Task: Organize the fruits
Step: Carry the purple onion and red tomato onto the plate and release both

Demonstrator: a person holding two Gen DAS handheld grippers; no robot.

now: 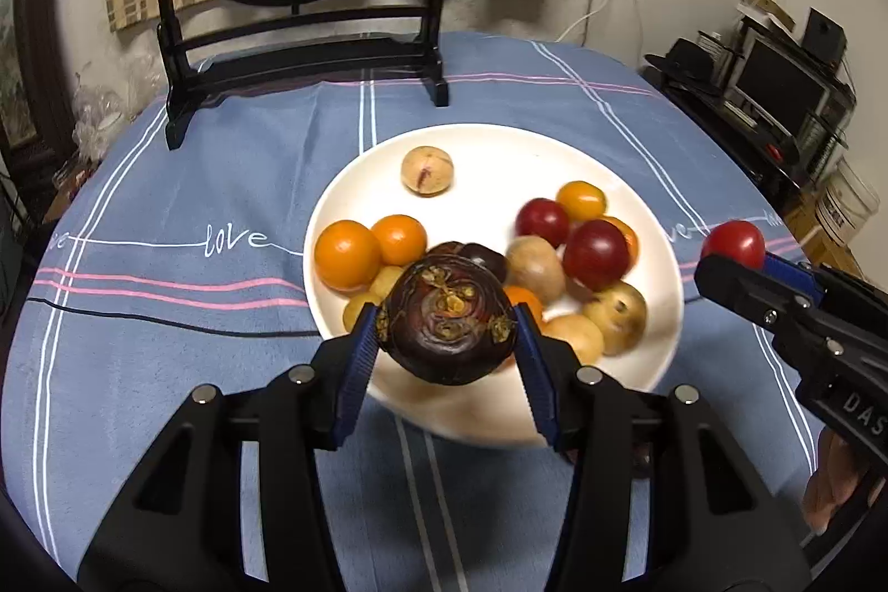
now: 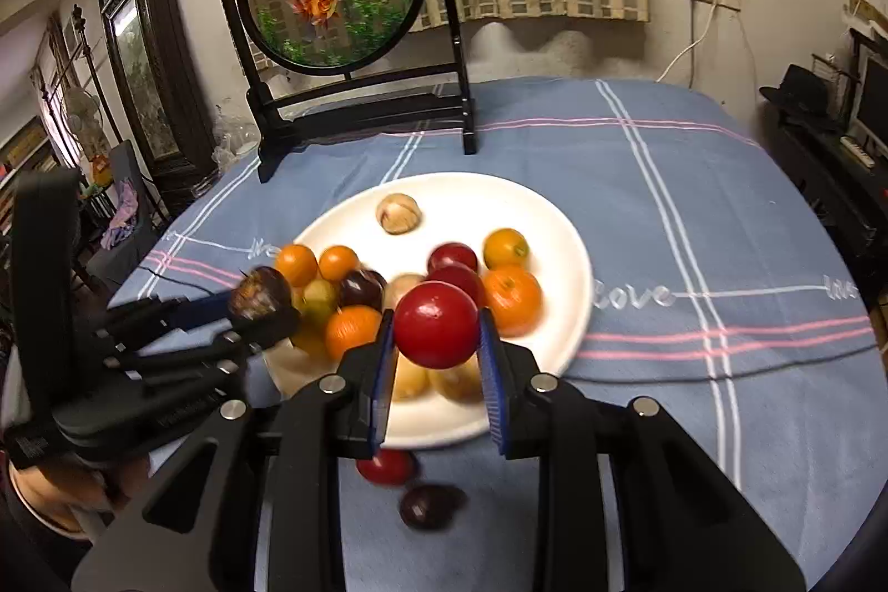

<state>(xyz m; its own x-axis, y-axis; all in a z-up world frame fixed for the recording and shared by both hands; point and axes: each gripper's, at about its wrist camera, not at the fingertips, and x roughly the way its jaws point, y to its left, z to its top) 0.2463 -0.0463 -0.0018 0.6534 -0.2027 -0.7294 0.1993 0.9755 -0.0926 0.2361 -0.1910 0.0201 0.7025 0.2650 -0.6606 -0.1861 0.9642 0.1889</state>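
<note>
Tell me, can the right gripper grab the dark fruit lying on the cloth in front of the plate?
Probably not yet. The right gripper is shut on a red fruit, so its fingers are full. The dark fruit lies on the tablecloth, beside another red fruit, with nothing covering it.

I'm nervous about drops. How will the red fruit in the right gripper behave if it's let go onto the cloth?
The red fruit looks round and glossy, so it would probably roll. The right gripper grips only its sides, so it may slip. It looks firm, not fragile.
</note>
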